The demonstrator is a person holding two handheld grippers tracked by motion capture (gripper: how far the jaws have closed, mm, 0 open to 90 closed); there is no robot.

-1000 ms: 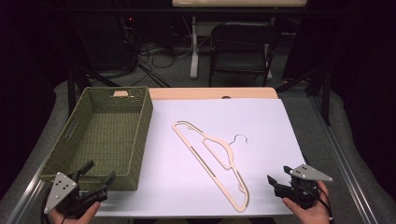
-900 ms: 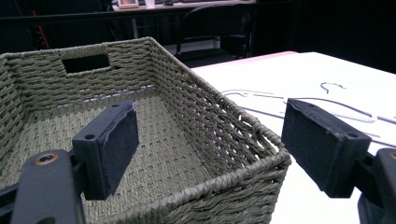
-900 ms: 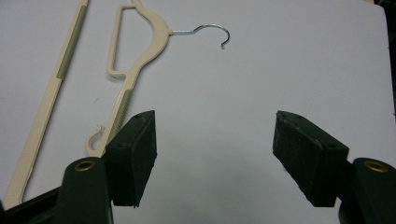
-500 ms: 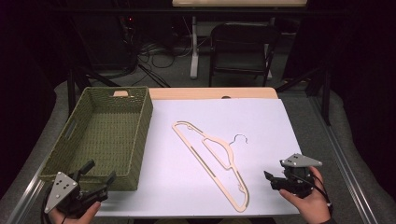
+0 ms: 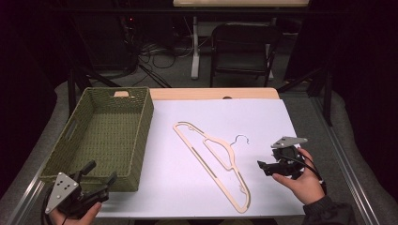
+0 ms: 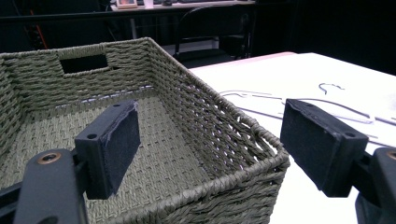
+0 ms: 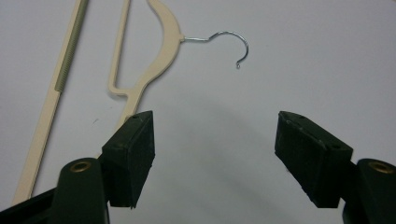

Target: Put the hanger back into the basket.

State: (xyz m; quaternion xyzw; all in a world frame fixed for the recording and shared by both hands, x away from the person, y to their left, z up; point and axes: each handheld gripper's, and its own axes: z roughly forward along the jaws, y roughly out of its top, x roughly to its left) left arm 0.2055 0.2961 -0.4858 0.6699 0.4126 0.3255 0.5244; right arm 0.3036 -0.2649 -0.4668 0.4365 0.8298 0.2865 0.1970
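Over the last second the right gripper (image 5: 265, 165) has come forward and inward across the white table (image 5: 263, 117), from the near right corner to a spot just beside the cream hanger (image 5: 213, 161), while the left gripper (image 5: 101, 180) has stayed at the near left corner. Seen from the right gripper view, the right gripper (image 7: 212, 149) has its jaws spread wide with nothing between them; they point at the bare white surface just short of the hanger (image 7: 154, 56), whose neck and thin metal hook (image 7: 229, 39) lie ahead of them, and the left jaw hangs over one of the hanger's arms without any visible contact. From the high view, the hanger lies flat and diagonal near the middle of the table, its hook (image 5: 240, 139) turned toward the right gripper, well apart from the green woven basket (image 5: 141, 136) on the left. Held in the person's left hand (image 5: 70, 216), the left gripper sits at the basket's near corner; in the left gripper view its jaws stand wide apart, holding nothing, one over the basket (image 6: 224, 140) interior and one beyond its rim over the table. Behind the table stands a dark chair (image 5: 244, 47).
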